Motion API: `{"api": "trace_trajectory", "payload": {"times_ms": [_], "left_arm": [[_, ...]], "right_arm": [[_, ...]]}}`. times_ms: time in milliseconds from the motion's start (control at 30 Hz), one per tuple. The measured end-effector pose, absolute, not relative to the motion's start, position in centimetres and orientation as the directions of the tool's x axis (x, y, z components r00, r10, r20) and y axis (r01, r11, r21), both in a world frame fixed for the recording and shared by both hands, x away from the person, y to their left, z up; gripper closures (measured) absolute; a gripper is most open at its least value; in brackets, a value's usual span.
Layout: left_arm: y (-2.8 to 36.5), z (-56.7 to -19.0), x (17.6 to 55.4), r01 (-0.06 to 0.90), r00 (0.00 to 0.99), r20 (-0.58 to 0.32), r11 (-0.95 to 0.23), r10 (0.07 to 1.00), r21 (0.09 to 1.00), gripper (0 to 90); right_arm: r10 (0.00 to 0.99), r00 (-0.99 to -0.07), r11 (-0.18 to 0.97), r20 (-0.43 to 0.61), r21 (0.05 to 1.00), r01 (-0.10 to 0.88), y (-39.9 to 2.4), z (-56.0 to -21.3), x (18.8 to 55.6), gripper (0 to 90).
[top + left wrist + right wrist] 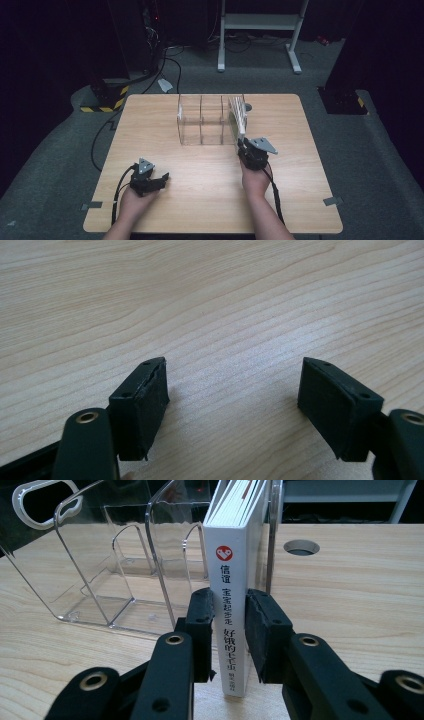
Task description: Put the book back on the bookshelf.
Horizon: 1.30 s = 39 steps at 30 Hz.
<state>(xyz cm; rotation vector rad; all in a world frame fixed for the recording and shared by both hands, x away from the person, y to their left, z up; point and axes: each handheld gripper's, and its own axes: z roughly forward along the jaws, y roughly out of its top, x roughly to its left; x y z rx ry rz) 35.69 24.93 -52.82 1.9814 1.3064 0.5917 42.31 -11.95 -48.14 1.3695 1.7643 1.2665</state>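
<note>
Each claw is matte black: two flat arms pierced by brass-ringed holes, ending in blocky pads fixed with small screws. The left claw (161, 178) and right claw (243, 144) each carry a grey three-cornered plate on top and trail a black cable. Forearms are bare, no sleeves.

Book (233, 605) upright in rack's (100, 570) rightmost compartment.

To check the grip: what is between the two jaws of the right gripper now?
The white book stands upright between them; the right gripper clamps its spine, as the right gripper view shows.
</note>
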Motion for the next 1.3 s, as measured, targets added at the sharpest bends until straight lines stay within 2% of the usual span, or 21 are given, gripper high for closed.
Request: {"api": "trace_trajectory", "payload": {"times_ms": [667, 1300], "left_arm": [[24.9, -52.8, 35.7, 0.608, 0.393, 0.007, -0.266, 0.92, 0.748, 28.2], [24.9, -52.8, 35.7, 0.608, 0.393, 0.006, -0.265, 0.919, 0.748, 28.2]], "right_arm": [[0.939, -0.326, 0.028, 0.113, 0.917, 0.398, -12.1, -47.5, 42.5, 71.1], [0.913, -0.394, 0.063, 0.107, 0.917, 0.394, -13.1, -45.8, 41.2, 49.8]]}}
